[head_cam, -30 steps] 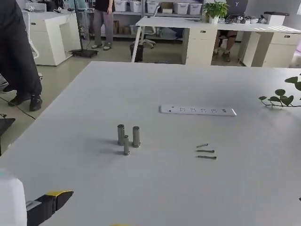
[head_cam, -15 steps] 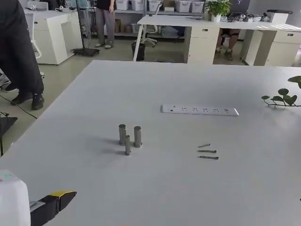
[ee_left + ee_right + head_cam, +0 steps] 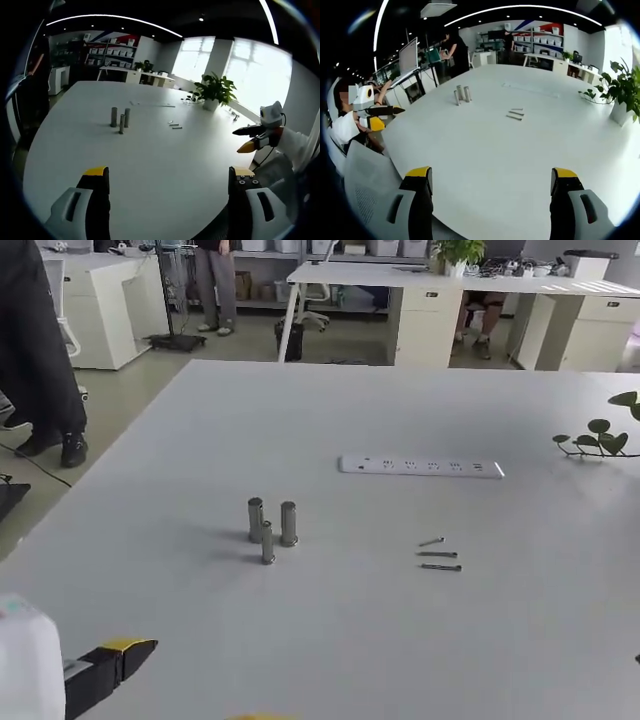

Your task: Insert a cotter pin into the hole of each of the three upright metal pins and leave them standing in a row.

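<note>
Cotter pins: three, lying flat on the worktop. Their long axes run roughly left to right in the head view, near parallel, ranked one behind the next. None is fitted yet.

Metal pins: three, upright, in a tight triangle rather than a row. They stand well apart from the cotter pins, to the left of them. The cross-holes are too small to make out.

Left gripper: jaws spread wide, nothing between them. It is held back at the near edge, with the metal pins ahead and slightly left.

Right gripper: also released and empty, likewise well short of the parts. The cotter pins lie ahead, just right of its centre line.

Judgement: the right gripper is better placed for a cotter pin and the left for steadying a metal pin. A flat cotter pin wants a grasp across its axis.

Power strip lies beyond the parts, well apart from them.
</note>
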`<state>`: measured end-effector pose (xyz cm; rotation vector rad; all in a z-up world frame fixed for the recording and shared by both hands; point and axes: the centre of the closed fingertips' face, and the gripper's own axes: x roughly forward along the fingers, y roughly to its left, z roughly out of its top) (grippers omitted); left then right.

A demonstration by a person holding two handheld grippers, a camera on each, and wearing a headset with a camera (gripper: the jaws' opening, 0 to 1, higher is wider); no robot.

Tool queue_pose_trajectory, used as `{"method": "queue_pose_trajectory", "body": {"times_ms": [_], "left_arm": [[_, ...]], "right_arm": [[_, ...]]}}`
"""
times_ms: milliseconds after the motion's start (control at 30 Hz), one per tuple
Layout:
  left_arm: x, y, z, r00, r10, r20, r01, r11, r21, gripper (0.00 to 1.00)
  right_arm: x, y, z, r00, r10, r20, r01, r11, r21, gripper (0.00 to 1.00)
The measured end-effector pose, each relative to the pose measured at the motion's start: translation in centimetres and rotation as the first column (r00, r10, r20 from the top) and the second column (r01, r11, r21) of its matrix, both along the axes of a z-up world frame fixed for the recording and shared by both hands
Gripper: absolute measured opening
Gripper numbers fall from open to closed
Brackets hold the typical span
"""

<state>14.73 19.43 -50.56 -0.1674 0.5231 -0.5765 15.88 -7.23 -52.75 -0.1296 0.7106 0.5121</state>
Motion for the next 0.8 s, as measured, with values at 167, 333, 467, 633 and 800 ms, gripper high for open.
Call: {"method": "queue_pose_trajectory", "body": {"times_ms": [167,333,467,633,800], "left_arm": [[0.9,0.4,0.0,1.000,0.010,0.011,-0.010,1.000,0.003,0.99],[1.7,0.8,-0.1,1.000,0.017,0.009,-0.017,1.000,0.003,0.99],[2.3,0.8,-0.5,1.000,0.015,-0.008,-0.015,1.000,0.001,0.99],[3.1,0.6,-0.8,1.000,0.001,-0.010,-0.001,1.000,0.012,0.99],[4.1,0.7,-0.7,1.000,-0.014,0.003,0.014,1.000,0.021,0.99]], "right_arm": [[0.0,0.0,-0.1,1.000,-0.005,-0.004,0.005,1.000,-0.003,0.97],[0.1,-0.1,-0.1,1.000,-0.014,-0.006,0.014,1.000,-0.004,0.97],[0.1,-0.2,-0.2,1.000,-0.015,-0.011,0.015,1.000,-0.009,0.97],[0.2,-0.5,-0.3,1.000,-0.028,-0.013,0.027,0.999,-0.016,0.97],[0.3,-0.7,-0.3,0.999,-0.044,-0.013,0.044,0.999,-0.013,0.97]]}}
